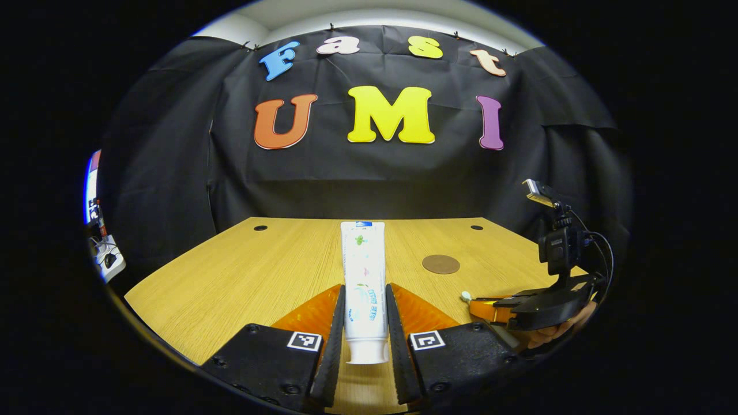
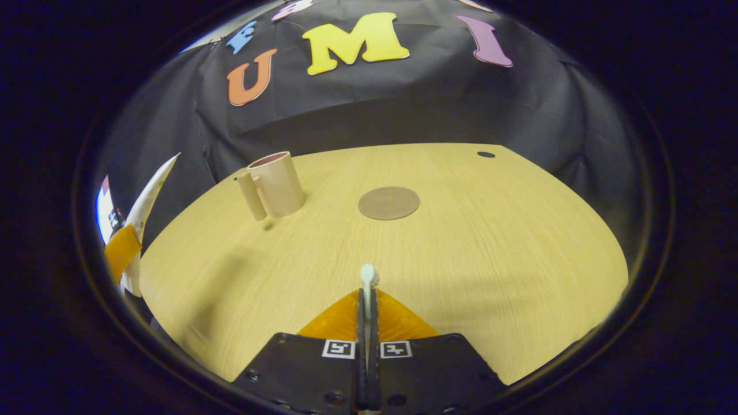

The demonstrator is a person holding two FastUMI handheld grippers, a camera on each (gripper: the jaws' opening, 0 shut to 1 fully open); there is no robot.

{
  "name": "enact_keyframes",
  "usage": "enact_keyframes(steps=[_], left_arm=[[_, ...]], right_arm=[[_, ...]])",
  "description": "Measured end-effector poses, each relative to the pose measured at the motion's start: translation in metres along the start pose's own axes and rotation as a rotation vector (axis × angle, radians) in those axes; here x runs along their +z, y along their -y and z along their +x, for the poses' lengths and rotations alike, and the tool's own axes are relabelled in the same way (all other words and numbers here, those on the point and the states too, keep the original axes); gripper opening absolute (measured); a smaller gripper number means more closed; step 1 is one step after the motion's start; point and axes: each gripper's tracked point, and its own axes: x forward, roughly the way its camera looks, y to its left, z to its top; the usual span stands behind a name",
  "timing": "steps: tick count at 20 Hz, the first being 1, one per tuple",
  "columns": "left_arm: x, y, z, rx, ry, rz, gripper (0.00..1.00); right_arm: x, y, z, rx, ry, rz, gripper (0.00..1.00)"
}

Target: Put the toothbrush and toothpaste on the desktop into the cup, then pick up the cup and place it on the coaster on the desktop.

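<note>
My left gripper (image 1: 365,288) is shut on a white toothpaste tube (image 1: 363,271), cap end nearest the camera, the tube pointing away over the wooden desktop (image 1: 242,276). In the right gripper view the same tube (image 2: 147,196) rises slanted at the far left. My right gripper (image 2: 367,291) is shut on a thin toothbrush whose pale head (image 2: 368,274) sticks out past the fingertips, just above the desktop. The left gripper view shows that gripper (image 1: 490,305) at the right with the brush head (image 1: 466,297). A beige cup (image 2: 277,184) with a handle stands upright at the back left, and a round brown coaster (image 2: 388,203) (image 1: 441,264) lies to its right.
The desktop has small dark holes near its back corners (image 1: 260,227) (image 1: 476,227) (image 2: 486,154). Black cloth closes off the back and sides. Cables and a small device (image 1: 104,253) sit beyond the desk's left edge. A hand (image 1: 556,331) holds the right gripper.
</note>
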Motion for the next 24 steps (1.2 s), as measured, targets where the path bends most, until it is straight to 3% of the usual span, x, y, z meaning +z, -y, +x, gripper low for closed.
enact_keyframes(steps=[12, 20, 24], left_arm=[[0.018, -0.022, 0.001, 0.043, 0.059, -0.033, 0.41], [0.085, -0.024, 0.04, 0.014, 0.182, -0.037, 0.41], [0.114, -0.028, 0.079, -0.01, 0.185, -0.078, 0.41]], right_arm=[[0.084, -0.025, -0.089, 0.025, 0.416, -0.069, 0.0], [0.091, -0.023, -0.104, 0.019, 0.455, -0.09, 0.01], [0.089, -0.02, -0.101, 0.015, 0.445, -0.083, 0.01]])
